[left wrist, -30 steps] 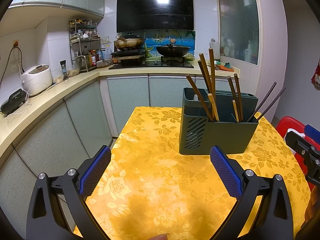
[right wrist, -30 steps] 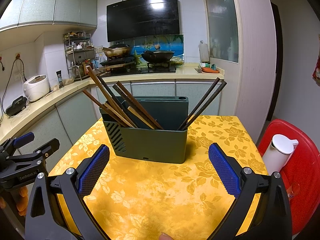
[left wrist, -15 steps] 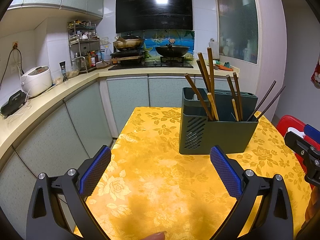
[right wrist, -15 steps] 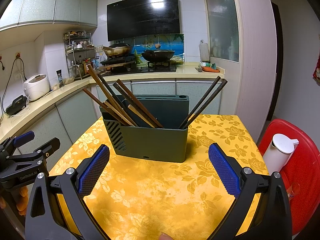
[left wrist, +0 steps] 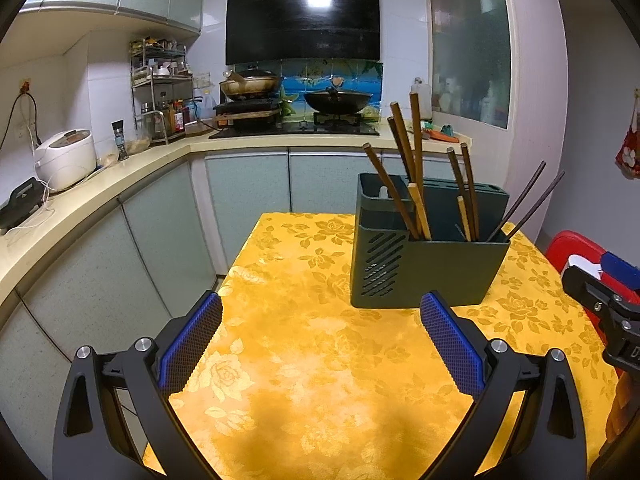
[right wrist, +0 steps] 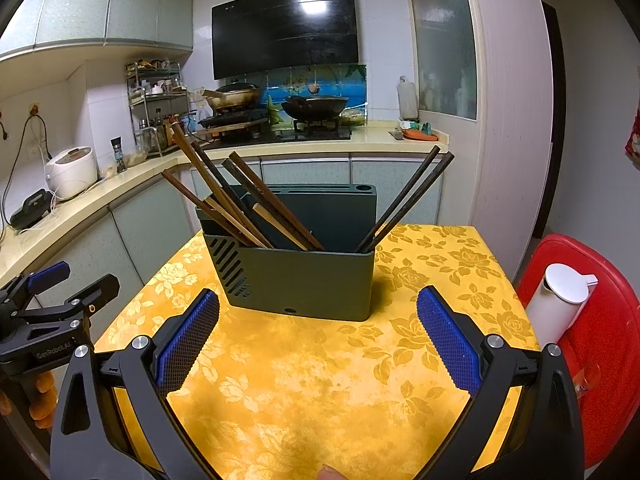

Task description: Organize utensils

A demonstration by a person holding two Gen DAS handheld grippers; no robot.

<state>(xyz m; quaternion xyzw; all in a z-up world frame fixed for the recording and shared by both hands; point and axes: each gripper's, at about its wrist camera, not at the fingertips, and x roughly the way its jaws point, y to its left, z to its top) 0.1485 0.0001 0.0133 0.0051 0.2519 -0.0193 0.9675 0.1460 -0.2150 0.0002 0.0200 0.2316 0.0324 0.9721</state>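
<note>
A dark green utensil holder point(left wrist: 424, 264) stands on the yellow floral tablecloth point(left wrist: 312, 368); it also shows in the right wrist view point(right wrist: 304, 276). Several brown wooden chopsticks point(left wrist: 404, 176) lean in its left and middle compartments, and two dark chopsticks point(right wrist: 404, 200) lean out at its right end. My left gripper point(left wrist: 320, 336) is open and empty, in front and left of the holder. My right gripper point(right wrist: 318, 332) is open and empty, directly in front of the holder.
A red stool point(right wrist: 600, 344) with a white lidded jug point(right wrist: 560, 300) stands right of the table. Kitchen counter point(left wrist: 100, 200) with a rice cooker point(left wrist: 66, 158) runs along the left. Stove with woks point(left wrist: 336, 100) is at the back.
Both grippers have stayed open and nearly still; the views have only shifted slightly. The holder and chopsticks have not moved.
</note>
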